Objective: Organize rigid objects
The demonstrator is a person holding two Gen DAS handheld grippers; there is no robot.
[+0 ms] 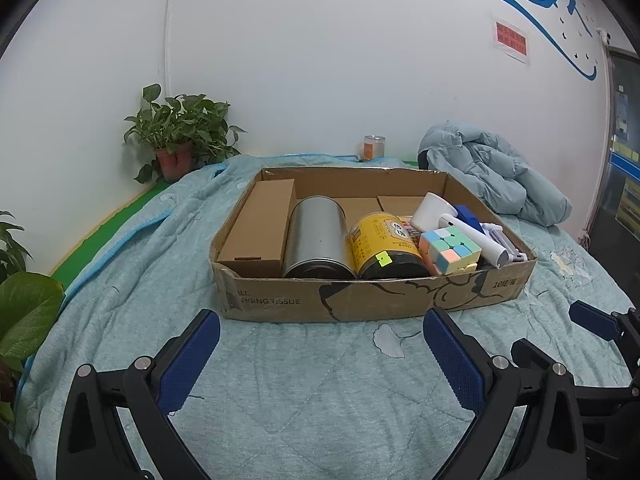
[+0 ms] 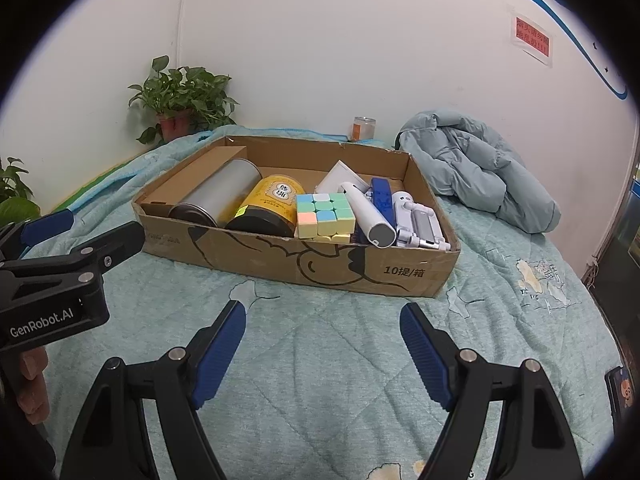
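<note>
A shallow cardboard tray (image 1: 360,300) (image 2: 360,268) lies on a light blue quilt. In it lie a brown carton (image 1: 260,228), a silver tin (image 1: 318,236) (image 2: 224,196), a yellow canister (image 1: 384,244) (image 2: 272,204), a pastel puzzle cube (image 1: 450,250) (image 2: 326,216), a white tube-shaped device (image 1: 476,240) (image 2: 368,216), a blue item (image 2: 382,196) and a white stand (image 2: 416,220). My left gripper (image 1: 322,328) is open and empty, just in front of the tray. My right gripper (image 2: 322,320) is open and empty, in front of the tray's right half.
A potted plant (image 1: 176,136) (image 2: 180,96) stands at the back left corner by the wall. A small jar (image 1: 374,148) (image 2: 363,128) stands behind the tray. A bundled light blue jacket (image 1: 496,176) (image 2: 476,168) lies at the back right. More leaves (image 1: 24,312) are at the left edge.
</note>
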